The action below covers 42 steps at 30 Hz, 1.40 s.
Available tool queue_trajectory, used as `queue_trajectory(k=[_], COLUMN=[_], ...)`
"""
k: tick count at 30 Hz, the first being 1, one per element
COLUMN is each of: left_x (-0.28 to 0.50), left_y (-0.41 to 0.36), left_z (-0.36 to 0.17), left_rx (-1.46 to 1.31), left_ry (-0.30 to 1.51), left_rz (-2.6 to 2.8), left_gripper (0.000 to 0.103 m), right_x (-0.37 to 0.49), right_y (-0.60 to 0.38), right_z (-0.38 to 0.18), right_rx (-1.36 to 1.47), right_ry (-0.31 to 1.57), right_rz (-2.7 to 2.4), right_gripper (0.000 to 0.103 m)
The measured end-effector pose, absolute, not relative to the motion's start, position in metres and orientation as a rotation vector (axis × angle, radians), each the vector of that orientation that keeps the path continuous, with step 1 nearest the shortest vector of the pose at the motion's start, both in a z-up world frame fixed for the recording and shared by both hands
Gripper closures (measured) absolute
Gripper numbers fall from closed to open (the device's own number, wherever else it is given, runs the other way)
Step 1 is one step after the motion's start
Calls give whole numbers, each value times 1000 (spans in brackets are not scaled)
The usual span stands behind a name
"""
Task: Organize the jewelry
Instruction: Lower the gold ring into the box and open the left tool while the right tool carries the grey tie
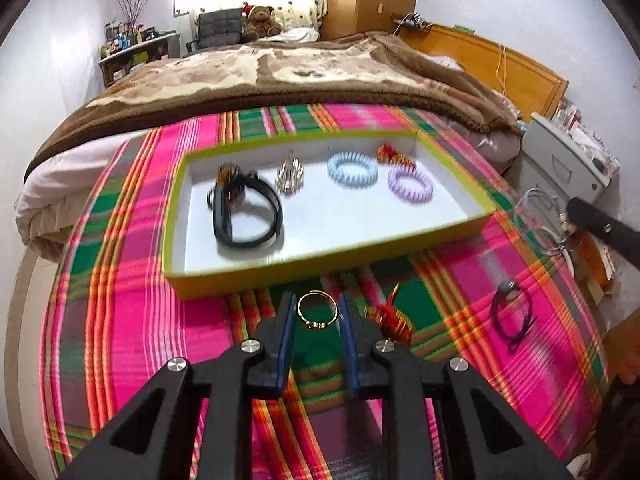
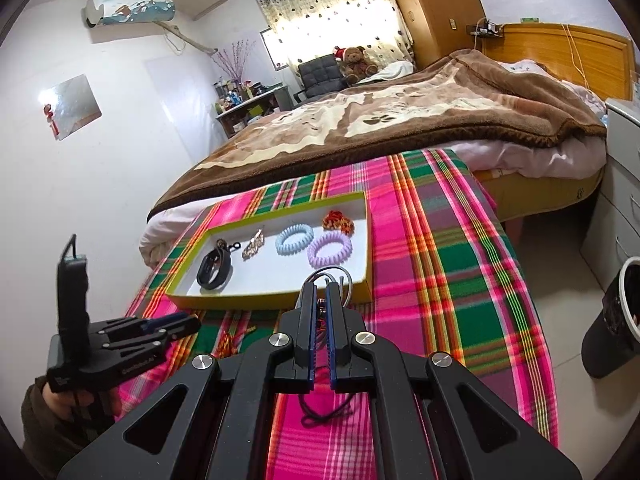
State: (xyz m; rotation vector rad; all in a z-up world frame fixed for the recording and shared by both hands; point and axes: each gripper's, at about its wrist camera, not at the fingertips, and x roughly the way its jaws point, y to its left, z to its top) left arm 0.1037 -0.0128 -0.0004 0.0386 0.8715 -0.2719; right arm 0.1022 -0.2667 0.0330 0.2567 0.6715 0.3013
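A yellow-rimmed white tray on the plaid cloth holds a black band, a silver clip, a blue coil hair tie, a purple coil hair tie and a red-gold ornament. My left gripper is shut on a gold ring, held above the cloth just in front of the tray. My right gripper is shut on a silver wire bangle near the tray's front right corner; it also shows in the left wrist view.
A red-gold ornament and a dark cord bracelet lie on the cloth in front of the tray. A bed with a brown blanket is behind. A grey cabinet stands at the right, a black bin on the floor.
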Motion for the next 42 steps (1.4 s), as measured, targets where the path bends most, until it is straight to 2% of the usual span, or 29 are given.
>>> queue_trajectory(k=[13, 24, 33, 42], left_x=[154, 195, 204, 208], left_y=[-18, -27, -32, -33], left_z=[23, 5, -10, -17], left_rx=[9, -30, -20, -23], left_ry=[835, 886, 919, 947], left_rz=[-337, -353, -353, -351], left_gripper=[81, 81, 81, 80], right_x=[149, 194, 211, 213], right_y=[-245, -220, -213, -208], right_z=[33, 8, -14, -23], right_rx=[219, 174, 193, 93], right_ry=[706, 807, 896, 921], right_rz=[325, 347, 395, 344], right_gripper=[99, 99, 99, 99])
